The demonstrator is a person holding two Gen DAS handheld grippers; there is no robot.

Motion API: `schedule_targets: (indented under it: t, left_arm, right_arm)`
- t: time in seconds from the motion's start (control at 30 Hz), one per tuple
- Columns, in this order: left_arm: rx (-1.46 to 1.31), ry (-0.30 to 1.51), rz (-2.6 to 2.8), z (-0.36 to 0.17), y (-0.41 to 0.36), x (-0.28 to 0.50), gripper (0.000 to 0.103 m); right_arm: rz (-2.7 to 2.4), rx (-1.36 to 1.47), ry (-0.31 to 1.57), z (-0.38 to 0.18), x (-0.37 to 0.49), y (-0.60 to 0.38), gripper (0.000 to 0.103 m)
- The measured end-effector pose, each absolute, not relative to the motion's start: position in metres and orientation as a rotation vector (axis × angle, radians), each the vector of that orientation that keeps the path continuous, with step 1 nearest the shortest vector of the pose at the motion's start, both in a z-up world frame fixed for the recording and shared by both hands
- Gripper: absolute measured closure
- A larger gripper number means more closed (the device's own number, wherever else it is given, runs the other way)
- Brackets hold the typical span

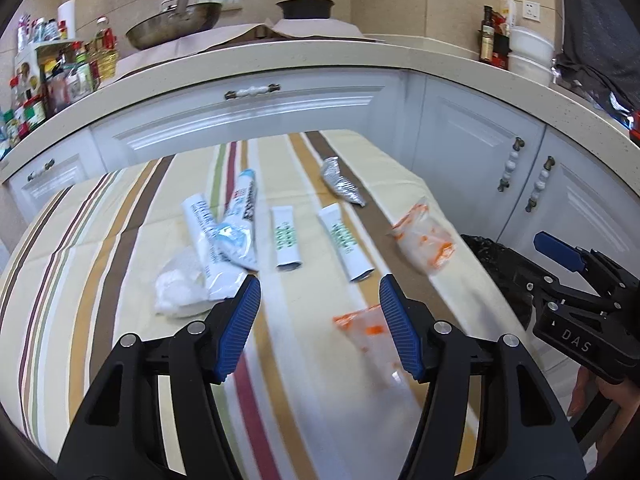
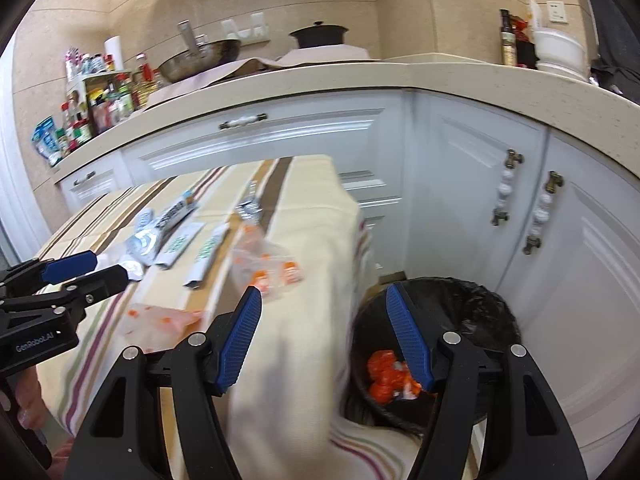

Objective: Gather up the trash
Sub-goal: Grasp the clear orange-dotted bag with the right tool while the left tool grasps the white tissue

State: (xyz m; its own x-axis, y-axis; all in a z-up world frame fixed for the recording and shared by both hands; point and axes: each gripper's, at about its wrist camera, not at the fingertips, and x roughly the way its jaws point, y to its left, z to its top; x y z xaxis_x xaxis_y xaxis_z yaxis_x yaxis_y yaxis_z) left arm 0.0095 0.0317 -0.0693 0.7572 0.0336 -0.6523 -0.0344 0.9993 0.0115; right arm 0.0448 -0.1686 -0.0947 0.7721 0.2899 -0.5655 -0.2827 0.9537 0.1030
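Trash lies on the striped tablecloth (image 1: 100, 240): a white tissue wad (image 1: 178, 288), a blue-and-white wrapper (image 1: 242, 216), two white sachets with green print (image 1: 286, 238), a crumpled foil wrapper (image 1: 340, 184) and two clear bags with orange print (image 1: 424, 240). My left gripper (image 1: 319, 284) hovers open over the near part of the table, nothing between its fingers. My right gripper (image 2: 323, 292) is open and empty, over the table's right edge and the bin. The black-lined bin (image 2: 492, 308) stands on the floor beside the table, with orange wrappers (image 2: 390, 372) inside.
White cabinets (image 2: 460, 184) with knobbed handles stand close behind the table and bin. The counter (image 1: 360, 56) above carries a wok, a black pot, bottles and jars. A hand shows under each gripper at the frame edges.
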Motion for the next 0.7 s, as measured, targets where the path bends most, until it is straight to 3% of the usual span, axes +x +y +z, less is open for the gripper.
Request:
schedule_targets:
  t: [0.7]
  left_arm:
    - [-0.074,0.738,0.178,-0.085,0.106,-0.014,0.043]
  right_arm:
    - [0.506,-0.067,0.685,-0.106,0.029,-0.071,0.039]
